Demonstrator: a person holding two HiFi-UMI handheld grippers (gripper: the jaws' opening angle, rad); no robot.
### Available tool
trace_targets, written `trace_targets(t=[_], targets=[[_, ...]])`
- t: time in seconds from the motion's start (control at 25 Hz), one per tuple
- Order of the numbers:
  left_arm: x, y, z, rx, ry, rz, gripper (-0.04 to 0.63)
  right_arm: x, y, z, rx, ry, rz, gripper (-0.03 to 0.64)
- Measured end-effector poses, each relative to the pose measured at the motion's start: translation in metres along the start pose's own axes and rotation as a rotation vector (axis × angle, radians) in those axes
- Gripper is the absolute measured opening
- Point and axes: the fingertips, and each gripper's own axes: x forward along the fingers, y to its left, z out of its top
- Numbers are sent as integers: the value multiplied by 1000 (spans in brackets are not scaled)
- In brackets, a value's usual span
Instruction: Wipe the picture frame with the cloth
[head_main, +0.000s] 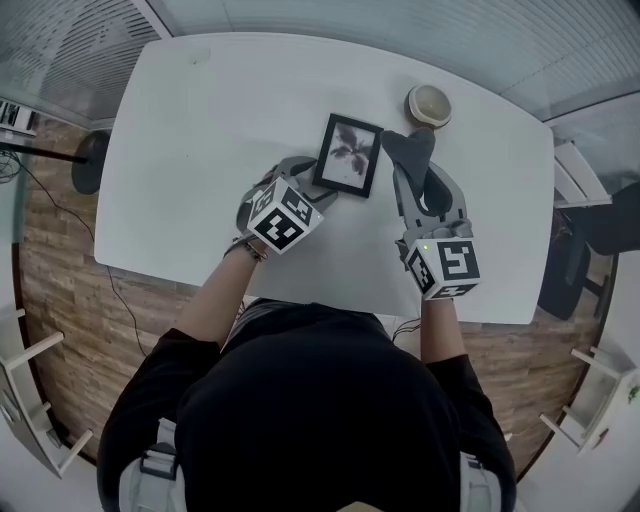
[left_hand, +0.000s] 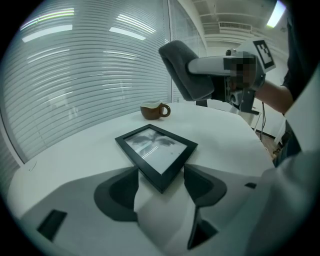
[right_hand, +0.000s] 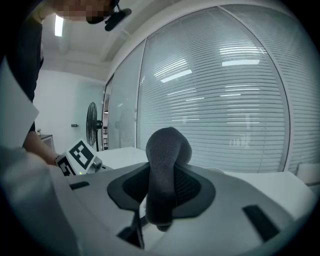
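Head view gives the layout: the picture frame (head_main: 348, 155) lies on the white tabletop (head_main: 200, 130), toward the far side, with a cup (head_main: 428, 104) beyond it near the far edge. My left hand-held gripper (head_main: 308, 188) meets the frame's near corner, and my right hand-held gripper (head_main: 412, 168) points away from me just right of the frame, with the dark grey cloth (head_main: 410, 148) at its tip.

Only the left gripper view shows the grip: the jaws are closed in on that corner, one pad against each of its two edges. It also shows the cloth up in the air, clear of frame and tabletop. The right gripper view shows those jaws clamped on the folded cloth, which bulges above them.

My left forearm angles in toward the middle; my right reaches straight ahead.

Bare tabletop spreads wide left of the frame and between it and the near edge. A fan (head_main: 90, 160) stands on the floor off the left edge.
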Motion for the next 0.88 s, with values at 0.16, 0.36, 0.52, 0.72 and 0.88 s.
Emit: trace_targets(t=[0.16,0.36,0.52,0.72,0.88], targets=[[0,0,0,5,-3,2,298,28,-8,-21,-117,103,20,120],[0,0,0,3,-2,-1,298,66,-16,-55,-258,222,10,120],[-1,0,0,7,-5,3,296,86,-22,-75,-323,282,-19,120],[0,0,-1,7,-3,1,295,101,-29,-96,-391,347,-41,120],[0,-1,0,7,-1,-1,293,105,-27,-113,-435,383,-32,121]])
